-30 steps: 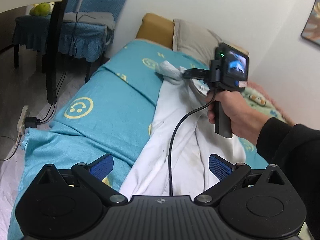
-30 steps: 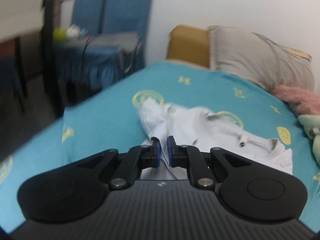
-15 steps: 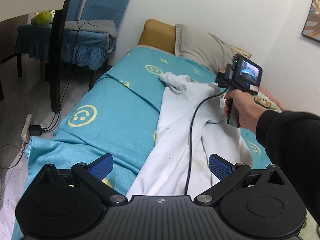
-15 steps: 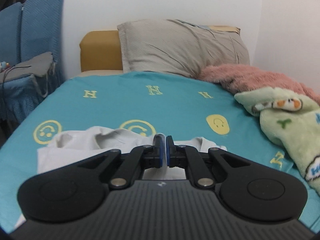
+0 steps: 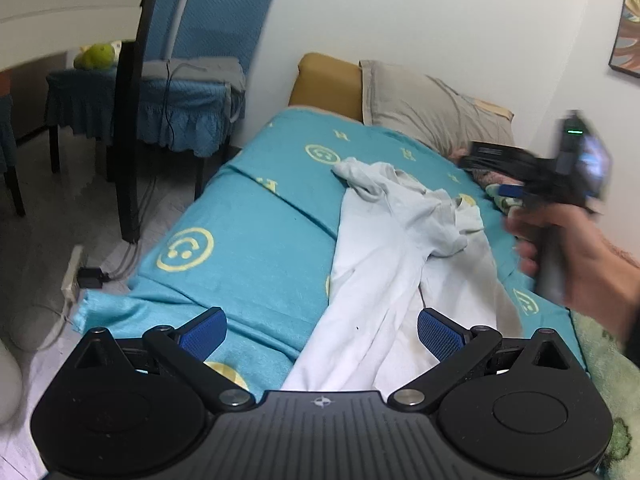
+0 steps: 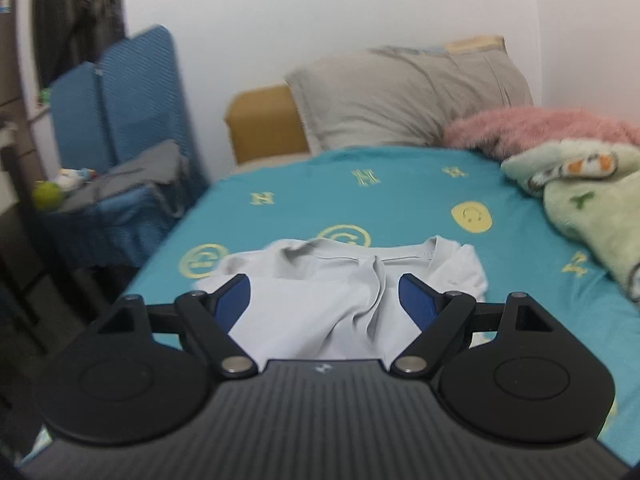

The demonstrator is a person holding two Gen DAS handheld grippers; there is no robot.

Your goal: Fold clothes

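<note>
A white shirt (image 5: 384, 264) lies lengthwise on the teal bed cover (image 5: 256, 232), its upper part bunched and its lower part running off the near edge. My left gripper (image 5: 320, 330) is open just above the shirt's near end, nothing between its blue pads. In the right wrist view the shirt's collar end (image 6: 348, 280) lies flat on the cover, and my right gripper (image 6: 325, 300) stands open above it, empty. A person's hand (image 5: 580, 256) holds the right gripper (image 5: 516, 182) at the right, blurred, above the bed.
A grey pillow (image 6: 404, 96) and yellow headboard (image 6: 264, 124) stand at the bed's head. A pink blanket (image 6: 540, 124) and a green plush blanket (image 6: 580, 192) lie on the right. Blue chairs (image 5: 188, 92), a dark table leg (image 5: 128, 136) and a floor power strip (image 5: 74, 272) are left.
My right gripper, shut on the shirt's upper part before, has opened and let it go, then pulled back to the right. The shirt's upper part now lies on the cover.
</note>
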